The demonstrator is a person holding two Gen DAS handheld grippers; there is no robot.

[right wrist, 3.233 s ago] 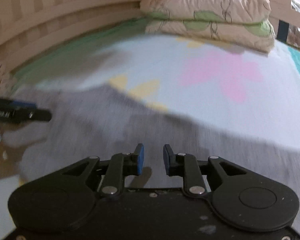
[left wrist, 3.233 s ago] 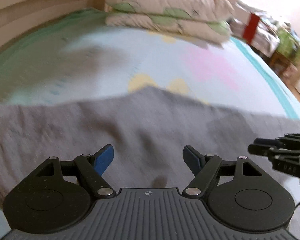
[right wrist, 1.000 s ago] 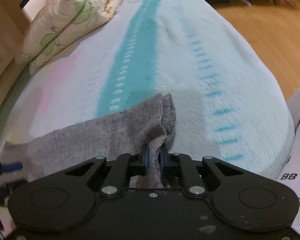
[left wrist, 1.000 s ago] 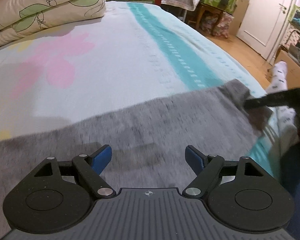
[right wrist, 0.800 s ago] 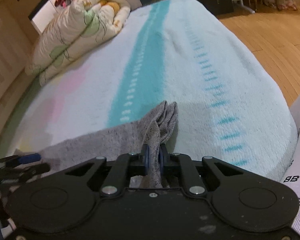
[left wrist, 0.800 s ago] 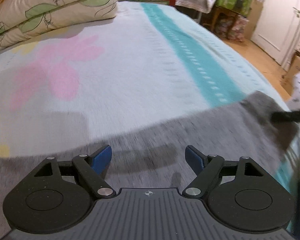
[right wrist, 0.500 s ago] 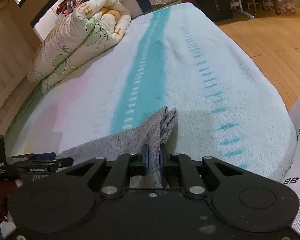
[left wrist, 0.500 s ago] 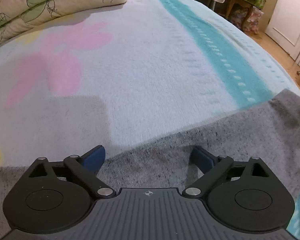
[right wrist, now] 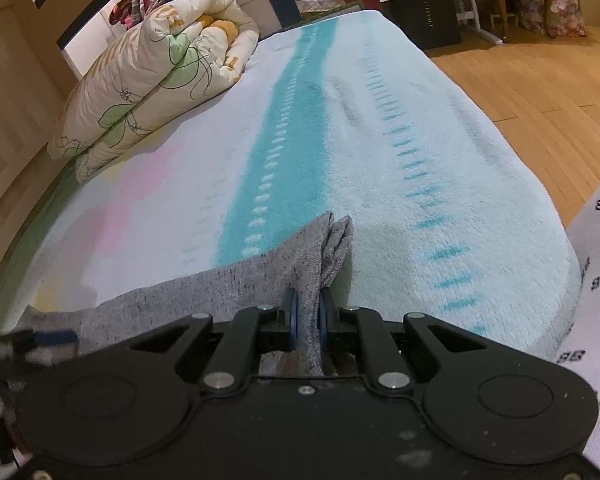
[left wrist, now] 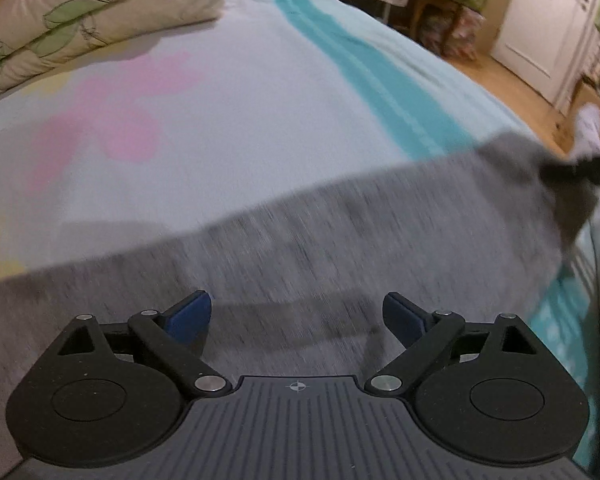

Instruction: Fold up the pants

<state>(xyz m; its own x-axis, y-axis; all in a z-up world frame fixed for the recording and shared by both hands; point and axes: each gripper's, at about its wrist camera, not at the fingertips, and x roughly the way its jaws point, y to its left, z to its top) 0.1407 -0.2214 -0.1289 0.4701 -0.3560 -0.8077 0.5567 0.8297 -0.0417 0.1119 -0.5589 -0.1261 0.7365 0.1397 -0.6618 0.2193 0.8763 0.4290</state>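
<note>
Right tool [right wrist: 308,312] clamped on the grey pants [right wrist: 220,284], their near end hidden behind it. Left tool [left wrist: 296,316] spread wide apart above blurred cloth on the bed [left wrist: 240,112].

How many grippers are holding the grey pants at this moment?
1. The right gripper is shut on the end of the grey pants. The left gripper is open above the cloth, holding nothing.
</note>
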